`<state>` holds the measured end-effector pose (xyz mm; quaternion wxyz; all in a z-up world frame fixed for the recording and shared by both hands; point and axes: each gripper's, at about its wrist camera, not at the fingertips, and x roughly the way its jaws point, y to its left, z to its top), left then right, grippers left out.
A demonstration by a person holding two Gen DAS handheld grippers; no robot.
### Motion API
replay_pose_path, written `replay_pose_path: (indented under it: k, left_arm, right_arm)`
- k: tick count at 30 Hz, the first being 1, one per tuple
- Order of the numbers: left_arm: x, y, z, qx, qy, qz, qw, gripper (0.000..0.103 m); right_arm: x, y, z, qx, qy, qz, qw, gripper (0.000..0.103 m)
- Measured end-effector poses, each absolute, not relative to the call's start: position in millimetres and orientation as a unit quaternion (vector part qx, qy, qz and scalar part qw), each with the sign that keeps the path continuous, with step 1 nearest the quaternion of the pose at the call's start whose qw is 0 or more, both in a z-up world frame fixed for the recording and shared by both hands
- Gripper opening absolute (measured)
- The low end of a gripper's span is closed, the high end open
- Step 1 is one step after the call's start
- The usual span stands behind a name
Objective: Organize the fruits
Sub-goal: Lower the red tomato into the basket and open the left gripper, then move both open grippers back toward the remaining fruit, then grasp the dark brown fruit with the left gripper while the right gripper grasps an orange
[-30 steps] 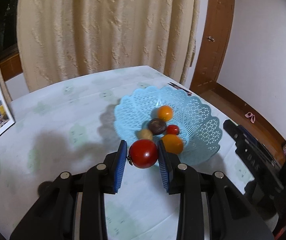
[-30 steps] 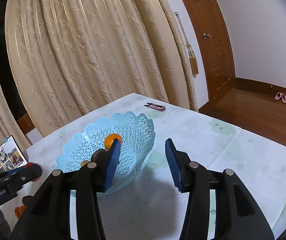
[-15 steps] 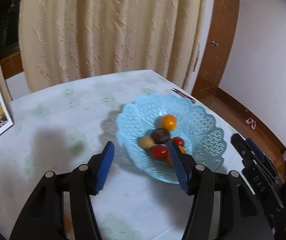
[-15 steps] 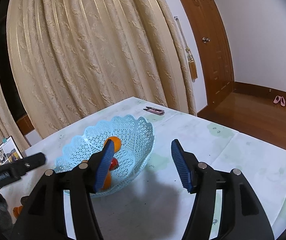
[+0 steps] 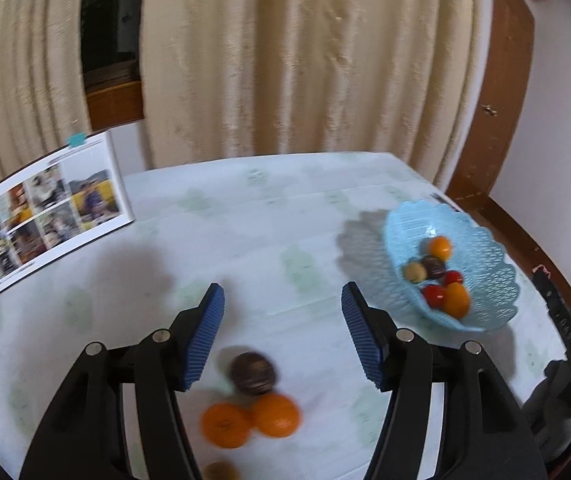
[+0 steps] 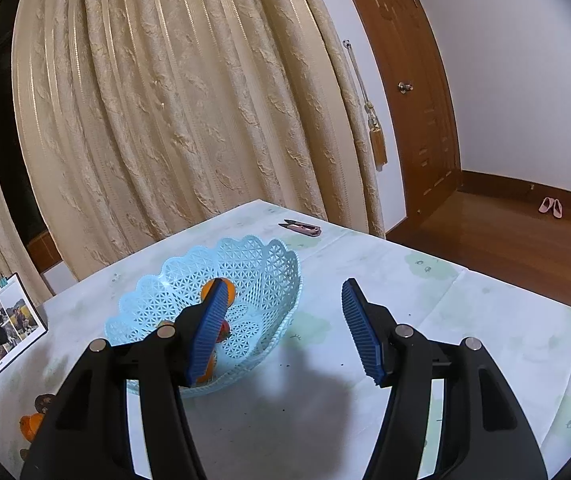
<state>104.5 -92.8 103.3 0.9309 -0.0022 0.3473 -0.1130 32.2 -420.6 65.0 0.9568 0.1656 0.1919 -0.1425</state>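
— Three fruits (image 5: 251, 404) lie loose on the table (image 5: 285, 240), under my left gripper (image 5: 281, 336), jaws wide and empty.
— Next step?
— Close on the dark one (image 5: 252, 372), carry it to the basket (image 5: 481, 280). My right gripper (image 6: 283, 330) hangs spread, empty.

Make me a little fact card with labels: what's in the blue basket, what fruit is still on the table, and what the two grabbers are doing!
basket: light blue lattice basket on the table
in basket: six fruits, among them two orange and two red
on table: dark round fruit, two oranges, touching; a brownish fruit at the frame's bottom edge
left hand-held gripper: open, empty, above the loose fruit
right hand-held gripper: open, empty, beside the basket
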Motion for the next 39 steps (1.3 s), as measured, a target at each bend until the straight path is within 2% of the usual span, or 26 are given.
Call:
replay_pose_path:
  k: [7,20,25,26,39]
  left_arm:
    - [104,-68,86,-0.012,0.377,-0.105,0.920,0.061]
    - [129,-89,30,-0.001,0.462,-0.104,0.881,0.061]
    - [134,-92,17,0.007,0.481,-0.101,0.871,0.046]
    - [134,-93,14,0.010,0.483,-0.101,0.870,0.041]
    - [126,-77,45,-0.018,0.432,-0.098,0.896,0.041]
  right_arm:
    - [32,-416,66,0.156,0.193,-0.148,0.957,0.062]
    - [30,-409,66,0.146,0.197,-0.146,0.958,0.063]
    - [32,-407,66,0.144,0.199,-0.145,0.959,0.063]
    - [32,-407,66,0.143,0.198,-0.146,0.959,0.063]
    - [26,-371,73,0.125,0.206,-0.087,0.967,0.063]
